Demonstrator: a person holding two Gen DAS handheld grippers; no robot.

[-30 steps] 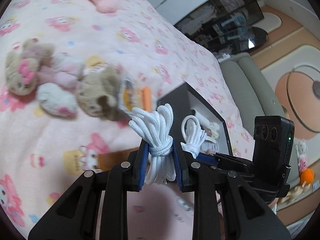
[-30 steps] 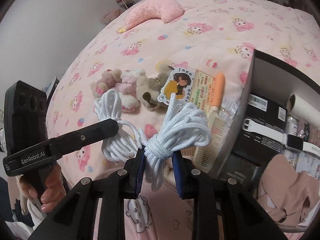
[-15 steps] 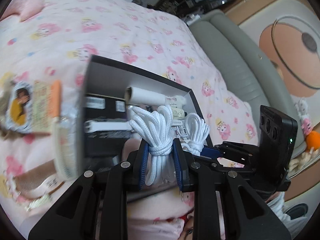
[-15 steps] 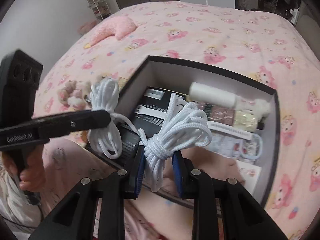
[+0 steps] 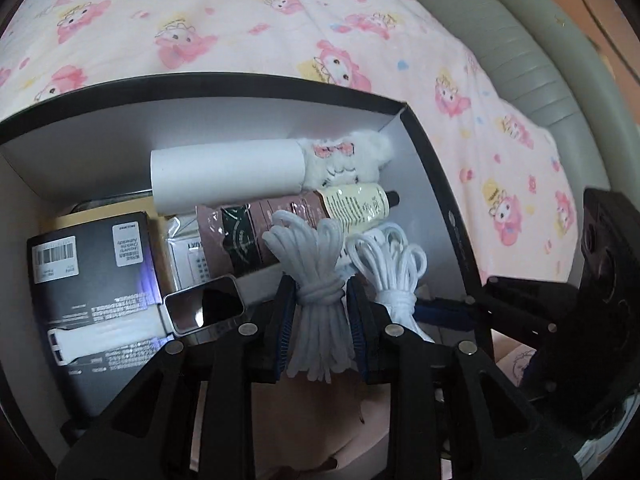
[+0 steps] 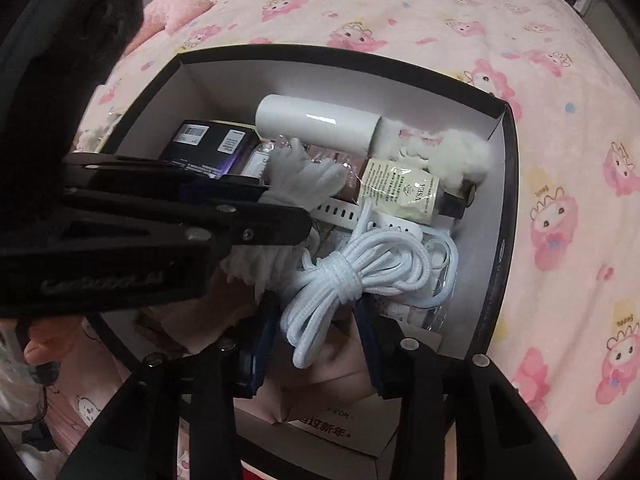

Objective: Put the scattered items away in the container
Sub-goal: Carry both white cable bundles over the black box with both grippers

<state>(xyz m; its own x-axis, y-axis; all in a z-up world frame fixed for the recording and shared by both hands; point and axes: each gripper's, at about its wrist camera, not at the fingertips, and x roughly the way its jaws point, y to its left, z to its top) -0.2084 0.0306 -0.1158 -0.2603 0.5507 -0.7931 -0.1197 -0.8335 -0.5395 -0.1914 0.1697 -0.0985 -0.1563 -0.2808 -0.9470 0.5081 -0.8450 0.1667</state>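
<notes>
The black box [image 5: 200, 84] [image 6: 506, 240] lies open on the pink bed, filled with small goods. My left gripper [image 5: 320, 320] [image 6: 288, 204] hangs inside it, its blue pads still on a knotted white rope bundle [image 5: 318, 272] [image 6: 304, 178] while the jaws are opening. The right gripper [image 6: 318, 336] [image 5: 440, 312] is beside it over the box's near right part. Its jaws are opening and stand apart from the second white rope bundle [image 6: 344, 276] [image 5: 390, 276], which lies tilted between them on the contents.
In the box are a white roll [image 5: 228, 174], a white plush [image 6: 456, 152], a cream-labelled bottle [image 6: 400, 190], a black carton [image 5: 92, 272] and a white-strapped watch [image 5: 204, 310]. A grey sofa [image 5: 520, 60] borders the bed. A hand [image 6: 44, 340] holds the left gripper.
Both grippers travelled from the plush toys across to the box and dipped into it. The right jaws have widened and its rope bundle has tipped sideways.
</notes>
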